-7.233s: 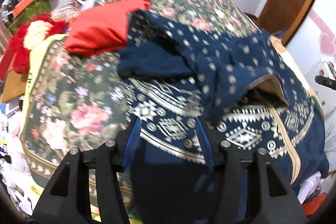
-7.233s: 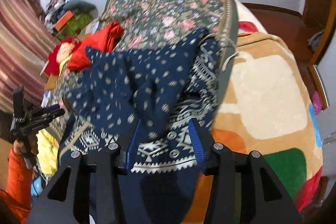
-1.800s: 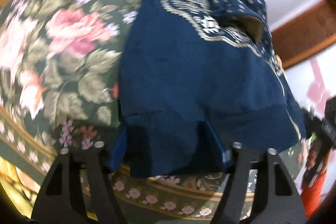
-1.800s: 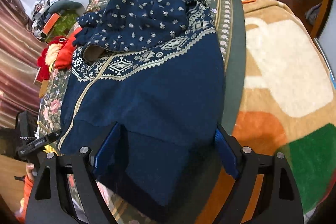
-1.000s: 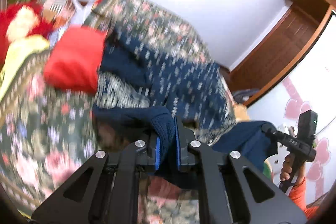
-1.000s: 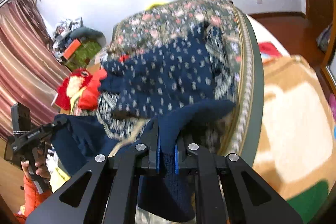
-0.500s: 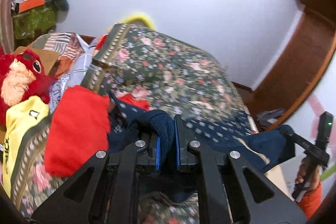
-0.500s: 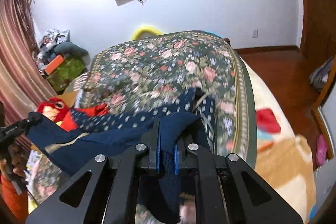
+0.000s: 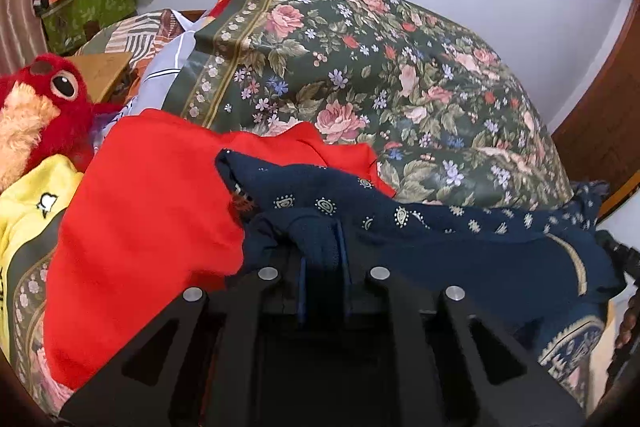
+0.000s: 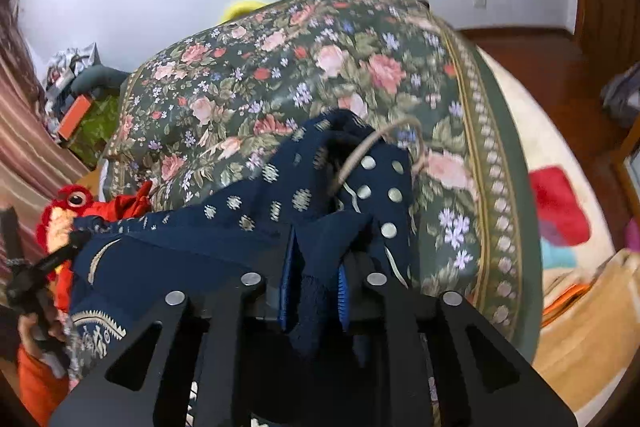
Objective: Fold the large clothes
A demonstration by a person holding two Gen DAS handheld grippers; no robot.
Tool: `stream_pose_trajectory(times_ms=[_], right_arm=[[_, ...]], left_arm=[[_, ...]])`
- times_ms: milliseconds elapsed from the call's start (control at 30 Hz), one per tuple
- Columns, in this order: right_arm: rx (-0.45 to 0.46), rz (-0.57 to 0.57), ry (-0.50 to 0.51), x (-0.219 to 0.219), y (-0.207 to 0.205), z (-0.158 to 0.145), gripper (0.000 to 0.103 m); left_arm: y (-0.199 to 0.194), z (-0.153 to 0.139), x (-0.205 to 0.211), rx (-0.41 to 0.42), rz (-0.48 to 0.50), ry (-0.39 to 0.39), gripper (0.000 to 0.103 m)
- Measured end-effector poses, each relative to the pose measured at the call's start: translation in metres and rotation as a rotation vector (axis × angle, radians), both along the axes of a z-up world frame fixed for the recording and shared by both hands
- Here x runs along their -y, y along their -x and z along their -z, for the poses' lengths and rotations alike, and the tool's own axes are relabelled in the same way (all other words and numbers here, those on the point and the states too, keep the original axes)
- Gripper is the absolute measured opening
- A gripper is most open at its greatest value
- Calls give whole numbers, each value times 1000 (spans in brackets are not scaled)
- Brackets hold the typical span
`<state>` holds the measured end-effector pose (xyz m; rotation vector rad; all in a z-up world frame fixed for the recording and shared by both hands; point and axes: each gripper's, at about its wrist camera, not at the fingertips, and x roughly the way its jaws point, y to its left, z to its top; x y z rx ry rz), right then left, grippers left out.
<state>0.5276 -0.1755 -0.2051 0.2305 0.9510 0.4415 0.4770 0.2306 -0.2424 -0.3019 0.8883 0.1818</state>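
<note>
The left gripper [image 9: 323,259] has a thick fold of the one blue sweater [image 9: 460,239] between its two fingers, and the jaws are opening. The right gripper [image 10: 314,283] has another fold of the same sweater [image 10: 248,219] between its two blue pads [image 10: 342,287], and its jaws are opening too. The sweater hangs between the two grippers over the flowery bed cover [image 9: 360,67]. One red cloth [image 9: 152,227] lies beside it. One red fluffy toy [image 9: 36,107] sits at the bed's edge.
</note>
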Motion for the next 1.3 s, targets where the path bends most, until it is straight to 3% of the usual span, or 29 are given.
stream_pose_trajectory(times_ms=[67, 200, 300, 367, 533, 600, 767, 867, 1067, 1167, 1300], right_arm=[[1, 13, -8, 8, 4, -6, 18], [66, 148, 118, 33, 12, -26, 23], [20, 169, 47, 61, 21, -36, 23], [30, 171, 58, 70, 33, -46, 23], [63, 66, 115, 56, 64, -61, 23], [81, 20, 128, 42, 75, -63, 23], [75, -84, 100, 5, 91, -54, 23], [49, -137, 92, -22, 95, -39, 23], [-16, -210, 118, -62, 93, -2, 23], [-9, -206, 138, -69, 81, 8, 23], [-7, -187, 128, -68, 56, 7, 23]], left_arm=[[1, -2, 2, -7, 12, -20, 16], [2, -9, 7, -41, 35, -78, 16], [5, -20, 13, -69, 45, -98, 17], [12, -35, 19, -65, 59, -109, 20], [33, -73, 29, 9, 76, -78, 39], [44, -89, 33, 55, 71, -100, 46], [69, -111, 51, 111, 135, -118, 50], [74, -103, 67, 92, 190, -126, 50], [62, -39, 105, -48, 311, -148, 50], [45, -11, 111, -103, 327, -211, 51], [17, -6, 96, -102, 259, -211, 53]])
